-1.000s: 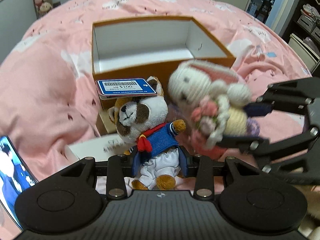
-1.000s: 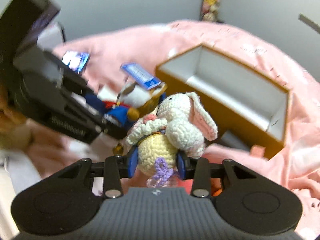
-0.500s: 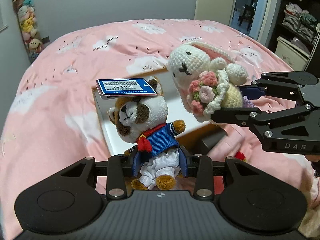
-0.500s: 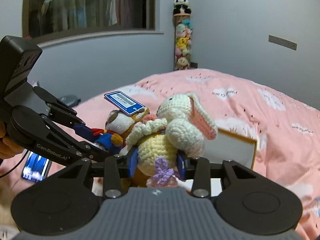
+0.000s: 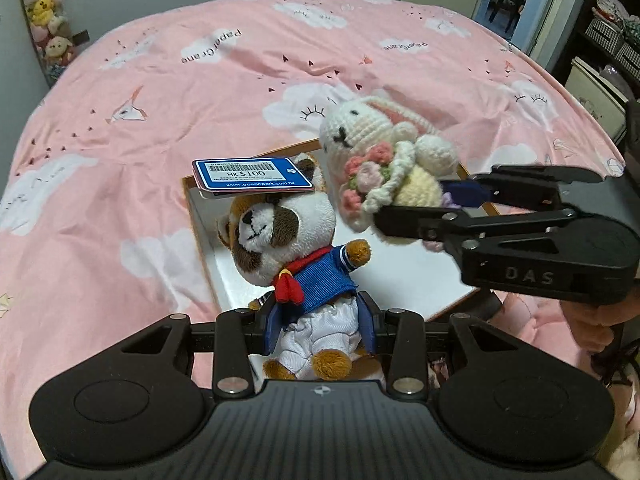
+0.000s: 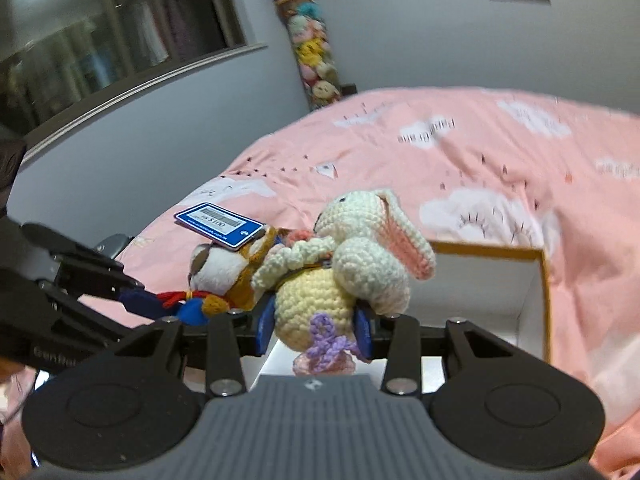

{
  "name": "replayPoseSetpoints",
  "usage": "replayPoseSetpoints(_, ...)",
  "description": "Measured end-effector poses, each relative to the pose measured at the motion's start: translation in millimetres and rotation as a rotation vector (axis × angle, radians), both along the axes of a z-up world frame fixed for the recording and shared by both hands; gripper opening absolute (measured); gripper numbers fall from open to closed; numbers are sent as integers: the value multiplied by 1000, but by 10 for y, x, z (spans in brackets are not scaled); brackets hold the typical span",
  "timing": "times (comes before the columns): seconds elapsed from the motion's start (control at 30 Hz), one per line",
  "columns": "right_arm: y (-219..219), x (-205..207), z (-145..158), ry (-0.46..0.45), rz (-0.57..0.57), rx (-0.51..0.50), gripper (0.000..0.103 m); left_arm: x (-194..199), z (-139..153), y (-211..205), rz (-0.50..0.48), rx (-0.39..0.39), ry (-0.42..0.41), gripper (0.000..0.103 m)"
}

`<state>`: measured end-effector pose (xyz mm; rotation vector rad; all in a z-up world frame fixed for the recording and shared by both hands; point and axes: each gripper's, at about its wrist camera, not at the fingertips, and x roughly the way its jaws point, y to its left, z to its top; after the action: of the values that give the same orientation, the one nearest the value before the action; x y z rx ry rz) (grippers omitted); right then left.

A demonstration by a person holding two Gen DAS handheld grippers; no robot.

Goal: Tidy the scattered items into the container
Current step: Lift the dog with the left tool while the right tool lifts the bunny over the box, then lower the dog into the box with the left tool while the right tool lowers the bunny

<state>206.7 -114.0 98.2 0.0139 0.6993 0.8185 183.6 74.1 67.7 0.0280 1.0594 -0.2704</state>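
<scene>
My left gripper (image 5: 320,330) is shut on a red panda plush (image 5: 294,248) in a blue sailor top, gripped at its white trousers; a blue price tag (image 5: 252,176) sticks up from its head. My right gripper (image 6: 314,330) is shut on a crocheted white bunny (image 6: 352,268) with a flower bouquet, held by its yellow body. Both toys hang side by side above the open orange box (image 5: 404,276) with a white inside (image 6: 480,292). In the left wrist view the right gripper (image 5: 452,200) reaches in from the right with the bunny (image 5: 384,160).
The box lies on a pink bedspread (image 5: 200,80) with cloud prints. A column of small plush toys (image 6: 312,52) hangs on the grey wall. Shelves and baskets (image 5: 612,40) stand beyond the bed's right edge. A person's hand (image 5: 596,316) holds the right gripper.
Both grippers have carried their toys forward and a little up, from in front of the box to above its open top. The right gripper has rolled. Both grips are unchanged.
</scene>
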Motion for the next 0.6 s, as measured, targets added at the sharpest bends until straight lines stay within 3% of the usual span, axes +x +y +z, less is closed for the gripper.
replayPoseSetpoints(0.6, 166, 510, -694, 280, -47, -29, 43, 542, -712, 55, -63, 19, 252, 44)
